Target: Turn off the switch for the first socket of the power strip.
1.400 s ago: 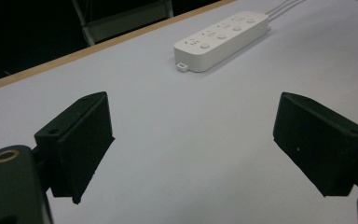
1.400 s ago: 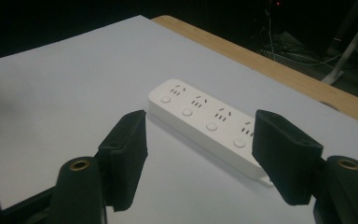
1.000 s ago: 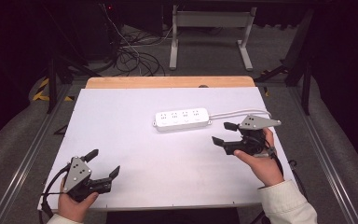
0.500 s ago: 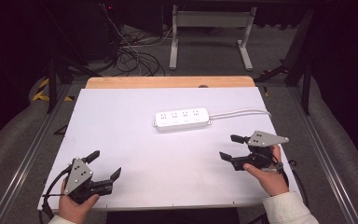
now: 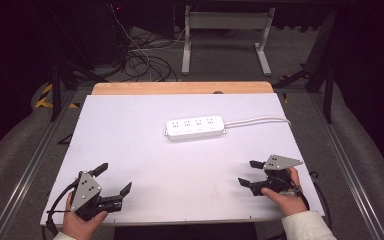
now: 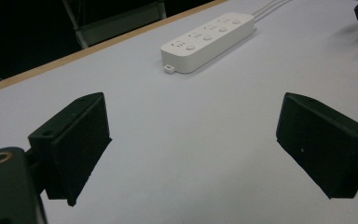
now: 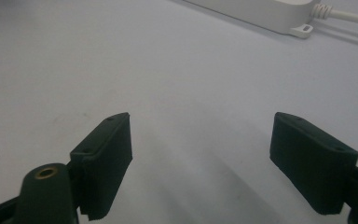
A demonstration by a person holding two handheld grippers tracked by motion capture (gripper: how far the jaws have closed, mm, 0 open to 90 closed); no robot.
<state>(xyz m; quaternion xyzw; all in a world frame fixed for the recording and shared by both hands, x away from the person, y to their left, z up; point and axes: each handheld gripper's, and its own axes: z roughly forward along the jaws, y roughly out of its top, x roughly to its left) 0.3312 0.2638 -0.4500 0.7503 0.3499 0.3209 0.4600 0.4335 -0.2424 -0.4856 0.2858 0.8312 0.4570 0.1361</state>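
A white power strip [image 5: 195,128] lies flat on the white table [image 5: 130,130] a little beyond its middle, its cord [image 5: 260,120] running off to the right edge. My left gripper [image 5: 115,177] rests low at the front left, open and empty; in the left gripper view its jaws [image 6: 193,144] frame bare table, with the strip [image 6: 209,42] far ahead. My right gripper [image 5: 248,172] sits at the front right, pointing left. Its jaws have just been opening and stand wide with nothing between them [image 7: 200,158]. The strip's end [image 7: 261,11] shows beyond.
A wooden strip [image 5: 180,88] edges the table's far side. Behind it, on the dark floor, lie tangled cables [image 5: 140,60] and a grey metal stand [image 5: 225,30]. Metal rails run along both sides of the table.
My right gripper has come down and back toward the front right edge, away from the power strip. The left gripper has stayed put.
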